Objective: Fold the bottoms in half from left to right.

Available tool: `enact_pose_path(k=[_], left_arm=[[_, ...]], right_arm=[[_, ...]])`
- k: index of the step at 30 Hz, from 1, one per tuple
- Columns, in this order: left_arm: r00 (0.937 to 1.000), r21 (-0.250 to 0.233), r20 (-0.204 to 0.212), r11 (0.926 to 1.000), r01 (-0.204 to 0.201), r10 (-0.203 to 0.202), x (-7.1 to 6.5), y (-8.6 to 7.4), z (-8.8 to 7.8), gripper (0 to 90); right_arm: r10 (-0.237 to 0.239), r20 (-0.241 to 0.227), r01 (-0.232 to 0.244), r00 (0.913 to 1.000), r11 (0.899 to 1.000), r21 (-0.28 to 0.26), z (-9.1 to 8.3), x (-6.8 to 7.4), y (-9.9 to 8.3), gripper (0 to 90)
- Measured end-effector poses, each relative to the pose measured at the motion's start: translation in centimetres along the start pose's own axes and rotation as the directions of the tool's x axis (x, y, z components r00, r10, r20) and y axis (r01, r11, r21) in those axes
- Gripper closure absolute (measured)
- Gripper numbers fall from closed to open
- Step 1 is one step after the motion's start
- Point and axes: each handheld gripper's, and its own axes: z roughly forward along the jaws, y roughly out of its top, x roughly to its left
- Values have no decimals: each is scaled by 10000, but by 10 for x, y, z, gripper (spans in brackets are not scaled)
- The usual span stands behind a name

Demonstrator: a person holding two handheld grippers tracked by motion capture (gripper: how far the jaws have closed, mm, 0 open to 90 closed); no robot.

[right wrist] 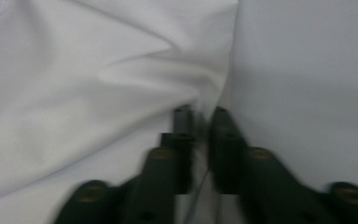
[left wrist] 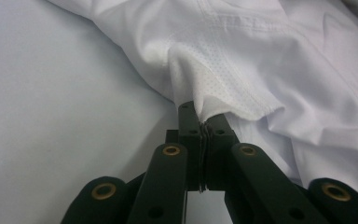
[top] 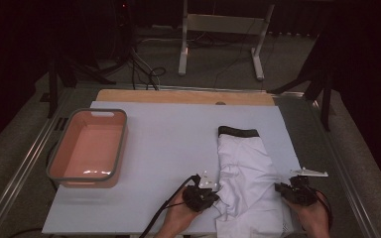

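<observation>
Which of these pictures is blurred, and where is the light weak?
Right gripper view: soft and smeared, the tongs and white garment both unsharp. Left gripper view: crisp, the garment's dotted weave plain. High view: dark surroundings, the table evenly lit.

Inventory, by count:

- White garment (top: 245,176) with a dark waistband: one, lying on the table's right half.
- Pink basin (top: 59,161) with a grey rim: one, on the table's left half.
- Handheld two-jaw grippers: two, the left gripper (top: 213,194) and the right gripper (top: 278,187), each with two black jaws.
- Grey three-cornered plates: two, one atop each gripper.
- Hands: two, one behind each gripper.
- Trailing black cables: one seen from the left gripper, one looped beside the right.
- Table (top: 173,139) with a pale blue top: one.
- Wooden strip along the table's far edge: one.
- White metal stand (top: 223,25) on the floor beyond: one, with two upright legs.
</observation>
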Motion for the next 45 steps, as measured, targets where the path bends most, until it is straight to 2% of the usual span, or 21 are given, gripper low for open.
enact_pose_path(k=[1, 6, 12, 16, 17, 18, 22, 23, 26, 27, 28, 29, 30, 31, 32, 33, 34, 35, 36, 39, 45], left_arm=[[10000, 4, 51, 10000, -20, 20, -1, 0, -1, 887], [9999, -98, 146, 9999, -74, 75, -4, -4, -8, 888], [10000, -183, 86, 9998, 15, -13, -3, -9, -14, 889], [9998, -293, -41, 9994, 209, -210, 3, -11, -17, 891], [9996, -359, -4, 9990, 284, -284, 4, -11, -18, 890], [9996, -359, -4, 9990, 284, -284, 4, -11, -18, 890], [9999, -354, 59, 9993, 115, -113, -2, -12, -21, 890], [10000, -246, -48, 9997, -87, 86, -3, -13, -22, 890], [9999, -225, -123, 9997, -85, 82, -1, -14, -23, 890], [9999, -233, -147, 9997, 19, -22, 3, -15, -25, 890], [9999, -233, -147, 9997, 19, -22, 3, -15, -25, 890], [9998, -274, -154, 9996, 80, -85, 4, -16, -28, 890], [9998, -274, -154, 9996, 80, -85, 4, -16, -28, 890], [9999, -250, -159, 9997, 51, -55, 4, -18, -30, 890], [9999, -250, -159, 9997, 51, -55, 4, -18, -30, 890], [9998, -258, -203, 9997, 32, -37, 5, -18, -32, 890], [9998, -258, -203, 9997, 32, -37, 5, -18, -32, 890], [9997, -312, -214, 9995, 96, -103, 7, -20, -33, 890], [9997, -312, -214, 9995, 96, -103, 7, -20, -33, 890], [9995, -277, -256, 9995, 161, -168, 12, -24, -38, 890], [9982, -364, -451, 9986, 371, -388, 23, -29, -45, 890]], right_arm=[[-30, 101, 30, 9999, 10000, -15, -1, 1, 2, 889], [-149, 153, 153, 9998, 9995, -263, -8, 2, 1, 894], [146, 377, -129, 9992, 9989, -443, -14, -5, 0, 896], [154, 462, -144, 9988, 9997, -218, -13, -7, 0, 895], [21, 571, -27, 9984, 9999, 98, -12, -6, -2, 896], [21, 571, -27, 9984, 9999, 98, -12, -6, -2, 896], [-31, 678, 17, 9977, 9998, 201, -12, -5, -2, 895], [10, 663, -19, 9978, 9999, 127, -13, -4, -2, 894], [-93, 525, 89, 9986, 9999, 85, -13, -2, -1, 891], [-183, 350, 179, 9992, 9998, 113, -12, 0, -1, 845], [-183, 350, 179, 9992, 9998, 113, -12, 0, -1, 845], [-245, 105, 245, 9996, 9997, 84, -11, 2, 0, 704], [-245, 105, 245, 9996, 9997, 84, -11, 2, 0, 704], [-147, 167, 149, 9998, 9998, -107, -10, 5, 2, 607], [-147, 167, 149, 9998, 9998, -107, -10, 5, 2, 607], [-193, -26, 191, 9998, 9990, -394, -11, 5, 5, 548], [-193, -26, 191, 9998, 9990, -394, -11, 5, 5, 548], [-196, 8, 196, 9998, 9977, -647, -12, 7, 9, 484], [-196, 8, 196, 9998, 9977, -647, -12, 7, 9, 484], [-280, -25, 276, 9996, 9949, -974, -11, 11, 17, 402], [-483, -94, 470, 9988, 9925, -1125, -4, 18, 25, 374]])
